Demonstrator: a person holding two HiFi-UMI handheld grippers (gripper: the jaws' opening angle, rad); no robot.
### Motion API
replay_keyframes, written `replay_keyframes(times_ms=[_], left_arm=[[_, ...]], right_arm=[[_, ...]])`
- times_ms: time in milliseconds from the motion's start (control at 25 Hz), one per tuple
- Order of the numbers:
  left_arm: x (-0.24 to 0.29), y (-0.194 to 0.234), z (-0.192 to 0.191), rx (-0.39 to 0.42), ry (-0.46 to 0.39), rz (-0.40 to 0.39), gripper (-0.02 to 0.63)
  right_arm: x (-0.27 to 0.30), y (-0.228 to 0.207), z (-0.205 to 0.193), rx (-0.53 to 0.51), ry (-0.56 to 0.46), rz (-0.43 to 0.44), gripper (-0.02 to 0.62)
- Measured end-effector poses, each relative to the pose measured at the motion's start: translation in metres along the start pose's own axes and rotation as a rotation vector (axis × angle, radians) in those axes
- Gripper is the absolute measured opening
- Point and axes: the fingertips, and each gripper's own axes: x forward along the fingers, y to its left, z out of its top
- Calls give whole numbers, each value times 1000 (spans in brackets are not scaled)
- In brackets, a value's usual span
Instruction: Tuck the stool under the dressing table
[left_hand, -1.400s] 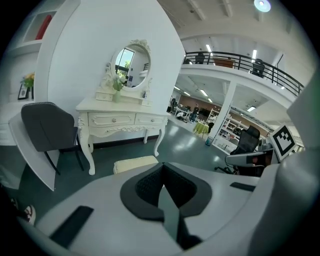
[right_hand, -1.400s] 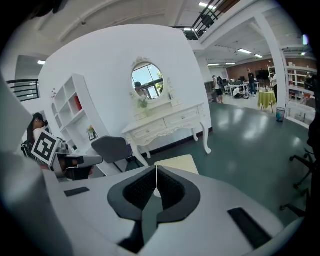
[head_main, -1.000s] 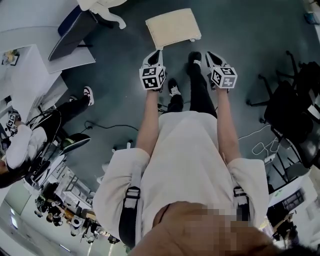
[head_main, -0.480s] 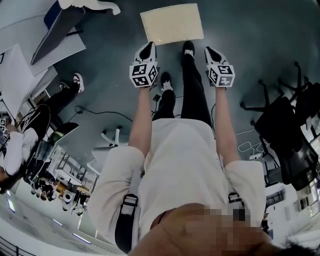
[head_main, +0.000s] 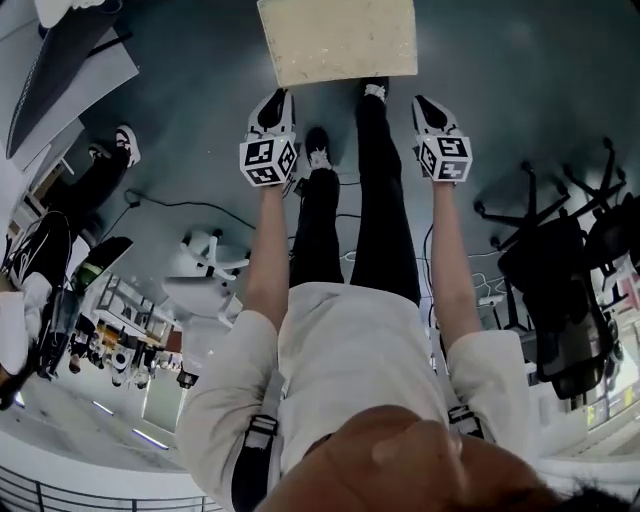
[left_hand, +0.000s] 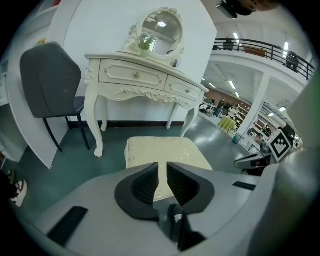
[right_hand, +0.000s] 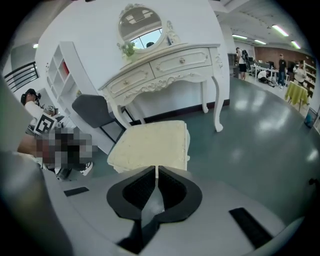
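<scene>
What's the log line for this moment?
stool: in front of dressing table, not tucked | left gripper: jaws opening, nothing between | right gripper: shut, empty

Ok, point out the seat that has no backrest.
The cream stool, a flat square cushion standing before the dressing table. The grey chair beside that table and the black office chairs have backrests.

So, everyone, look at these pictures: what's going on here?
A person holds a gripper in each hand, both pointing down at the near edge of the cream cushioned stool. The stool stands on the floor in front of the white dressing table, not yet under it. The left gripper has its fingers opening with nothing between them; the right gripper is shut and empty.
</scene>
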Motion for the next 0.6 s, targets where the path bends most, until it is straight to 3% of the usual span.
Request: replay_keyframes(times_ms=[200,480,600], left_arm=[[35,16,-36,9,9,10,114],[67,31,-67,63,20,-13,303],[75,37,-80,118,39,-22,370]], right_arm=[[42,-19,-19,-69,21,31,72],[80,-36,-28,-108,-8,43,222],[92,-37,-31,-120,-23,50,245]])
